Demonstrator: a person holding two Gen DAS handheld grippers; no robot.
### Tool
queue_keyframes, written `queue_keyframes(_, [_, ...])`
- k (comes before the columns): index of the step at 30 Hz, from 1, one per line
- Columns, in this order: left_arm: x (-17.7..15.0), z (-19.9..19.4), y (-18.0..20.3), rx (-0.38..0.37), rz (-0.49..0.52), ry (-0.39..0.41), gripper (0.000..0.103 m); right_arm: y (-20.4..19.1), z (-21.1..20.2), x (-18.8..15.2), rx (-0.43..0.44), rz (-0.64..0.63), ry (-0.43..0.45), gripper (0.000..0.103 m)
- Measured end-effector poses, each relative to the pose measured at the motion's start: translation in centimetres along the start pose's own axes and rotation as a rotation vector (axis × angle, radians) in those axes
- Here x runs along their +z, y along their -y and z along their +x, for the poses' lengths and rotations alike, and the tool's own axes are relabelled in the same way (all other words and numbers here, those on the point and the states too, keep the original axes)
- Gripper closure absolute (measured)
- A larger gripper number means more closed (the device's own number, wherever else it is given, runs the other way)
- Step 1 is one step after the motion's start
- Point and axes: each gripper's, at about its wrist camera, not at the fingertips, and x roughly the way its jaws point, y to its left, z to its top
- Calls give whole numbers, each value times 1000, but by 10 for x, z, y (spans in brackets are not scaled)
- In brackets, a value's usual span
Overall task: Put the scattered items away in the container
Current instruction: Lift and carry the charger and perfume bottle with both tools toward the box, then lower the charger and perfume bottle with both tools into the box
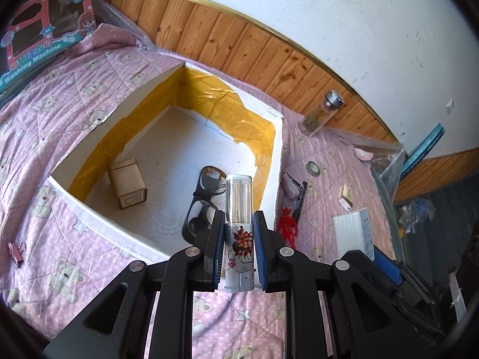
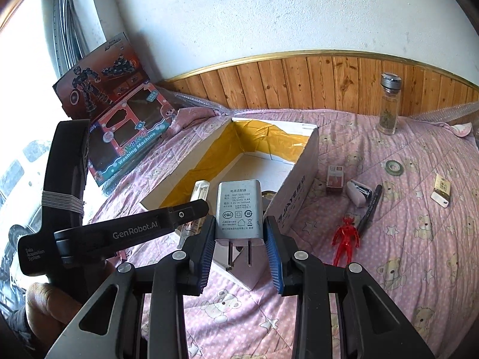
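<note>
My left gripper (image 1: pixel 238 236) is shut on a small tube with a clear cap and a cartoon label (image 1: pixel 238 221), held over the near edge of the white box with yellow-taped walls (image 1: pixel 167 110). Inside the box lie black glasses (image 1: pixel 203 203) and a small cardboard box (image 1: pixel 127 184). My right gripper (image 2: pixel 240 233) is shut on a grey power adapter (image 2: pixel 238 209), prongs toward the camera, just before the box's near corner (image 2: pixel 299 185). The left gripper with the tube (image 2: pixel 197 191) also shows in the right wrist view.
On the pink bear quilt right of the box lie a red figure (image 2: pixel 345 240), a black pen (image 2: pixel 369 206), a white stapler (image 2: pixel 357 191), a small red-white packet (image 2: pixel 334 178), a tape roll (image 2: pixel 393 166), a small carton (image 2: pixel 441 190) and a glass jar (image 2: pixel 389 109). Toy boxes (image 2: pixel 125 137) lean at the back left. A pink binder clip (image 1: pixel 17 252) lies left.
</note>
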Motion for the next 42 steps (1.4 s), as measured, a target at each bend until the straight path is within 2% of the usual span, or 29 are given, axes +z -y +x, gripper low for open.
queue_keyframes(24, [50,7,-26,-5,-26,32,84,-21,33,38,17,-66,6,69])
queue_keyframes(34, [74,15,-23,-8,-14,38,84,-14,51,53,25,-72,-6,69])
queue_keyframes(42, [91,32,-17,-17,-15,7,84,-6,65,67,26,-71,-16,69])
